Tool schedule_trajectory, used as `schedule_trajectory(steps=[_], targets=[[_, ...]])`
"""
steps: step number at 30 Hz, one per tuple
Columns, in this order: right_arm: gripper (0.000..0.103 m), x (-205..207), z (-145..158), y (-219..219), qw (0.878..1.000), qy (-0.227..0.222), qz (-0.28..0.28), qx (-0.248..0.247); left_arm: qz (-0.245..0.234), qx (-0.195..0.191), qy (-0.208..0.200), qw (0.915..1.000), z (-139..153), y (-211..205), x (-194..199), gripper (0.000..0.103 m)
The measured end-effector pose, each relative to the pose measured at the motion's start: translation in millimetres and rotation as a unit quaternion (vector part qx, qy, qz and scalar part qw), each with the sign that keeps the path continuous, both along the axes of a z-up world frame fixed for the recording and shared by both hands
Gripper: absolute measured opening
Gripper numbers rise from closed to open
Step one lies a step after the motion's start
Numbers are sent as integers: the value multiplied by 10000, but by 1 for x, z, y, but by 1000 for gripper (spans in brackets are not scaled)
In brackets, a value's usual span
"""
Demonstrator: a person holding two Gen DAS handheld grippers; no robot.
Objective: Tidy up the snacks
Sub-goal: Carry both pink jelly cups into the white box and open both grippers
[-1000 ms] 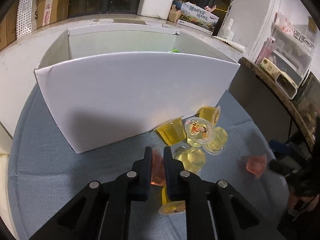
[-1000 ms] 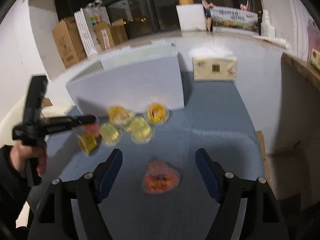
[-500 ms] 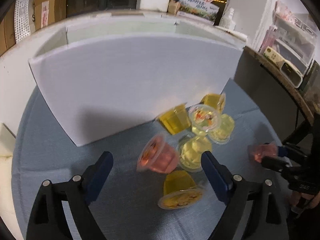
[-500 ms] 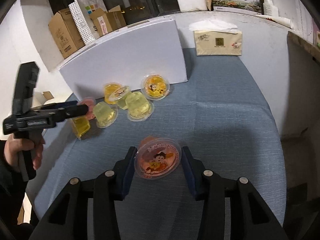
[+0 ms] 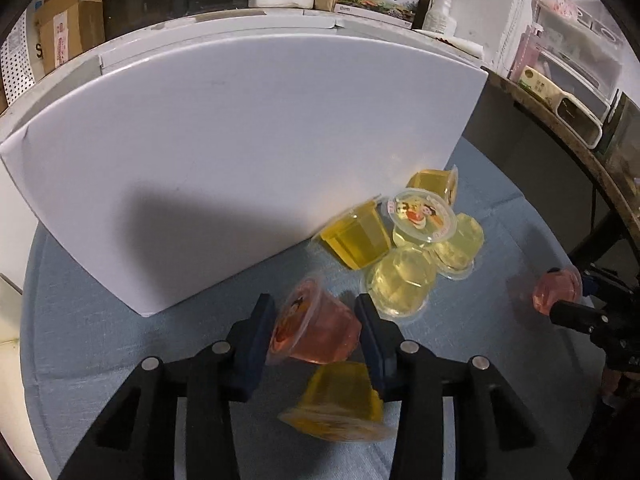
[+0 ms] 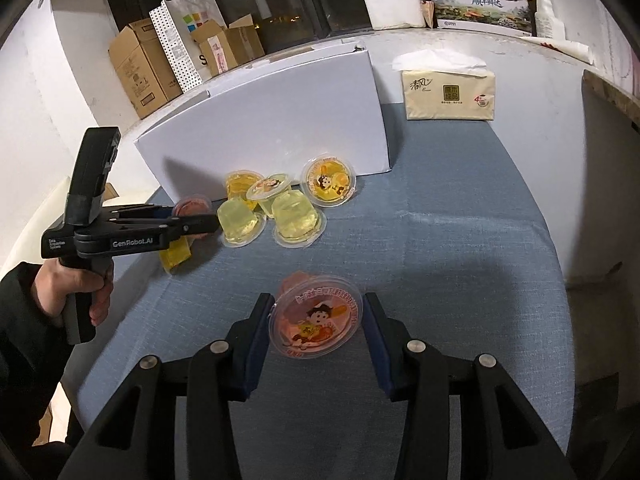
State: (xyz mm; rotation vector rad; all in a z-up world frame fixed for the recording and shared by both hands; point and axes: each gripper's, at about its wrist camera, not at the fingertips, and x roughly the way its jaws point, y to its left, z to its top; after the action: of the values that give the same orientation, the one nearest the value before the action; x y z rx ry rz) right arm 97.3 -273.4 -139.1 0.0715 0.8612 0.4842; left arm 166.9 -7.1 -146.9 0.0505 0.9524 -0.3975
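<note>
Near the bench's front edge, your left hand-held gripper [image 5: 316, 330] and right hand-held gripper [image 6: 318, 330] each clamp a pink jelly cup [image 5: 314, 330], six yellow cups [image 6: 280, 210] still unboxed beside the white box [image 5: 240, 152].

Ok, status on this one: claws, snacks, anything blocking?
Left claw just closed on pink jelly cup. Right claw clamps second pink cup. Yellow cups crowd tall white box.
</note>
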Motion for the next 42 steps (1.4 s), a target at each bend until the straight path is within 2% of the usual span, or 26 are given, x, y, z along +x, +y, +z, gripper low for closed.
schedule_trajectory(steps=[3,9,16,20,24,27,31,32,33,34,35,36,39,41,42], targets=[[48,-1,2,1,10000,-26,33,16,64,-152,-131,9998,8,5,-8,38],[48,-3,13,6,9998,-167,102,56,156,-426,-556,9974,37,12,-33,36],[48,5,48,14,9983,-544,151,154,188,-725,-1190,9901,98,22,-47,36],[48,30,86,27,9954,-887,253,243,189,-646,-1575,9852,135,24,-28,36],[48,66,118,44,9923,-1174,291,278,325,-715,-1623,9836,155,32,11,36],[48,100,132,59,9918,-1210,277,300,492,-721,-1523,9845,156,43,39,36],[49,140,130,76,9940,-1060,220,120,791,-661,-1348,9855,144,50,65,37],[51,150,126,78,9952,-955,194,90,890,-607,-1319,9854,140,52,68,39],[57,154,125,80,9957,-904,172,76,948,-570,-1285,9855,136,53,70,52],[79,158,121,80,9959,-898,96,56,968,-548,-1202,9865,132,54,71,78],[95,160,120,78,9957,-928,30,54,975,-536,-1142,9872,129,56,72,91],[95,160,118,75,9955,-944,-9,104,1006,-506,-1209,9863,127,58,69,103],[96,156,115,67,9957,-890,-90,234,1080,-501,-1202,9856,123,63,65,103],[103,152,115,65,9955,-898,-97,273,1118,-565,-1165,9852,123,65,65,103],[103,151,115,65,9954,-915,-92,275,1150,-557,-1166,9849,124,64,64,103]])
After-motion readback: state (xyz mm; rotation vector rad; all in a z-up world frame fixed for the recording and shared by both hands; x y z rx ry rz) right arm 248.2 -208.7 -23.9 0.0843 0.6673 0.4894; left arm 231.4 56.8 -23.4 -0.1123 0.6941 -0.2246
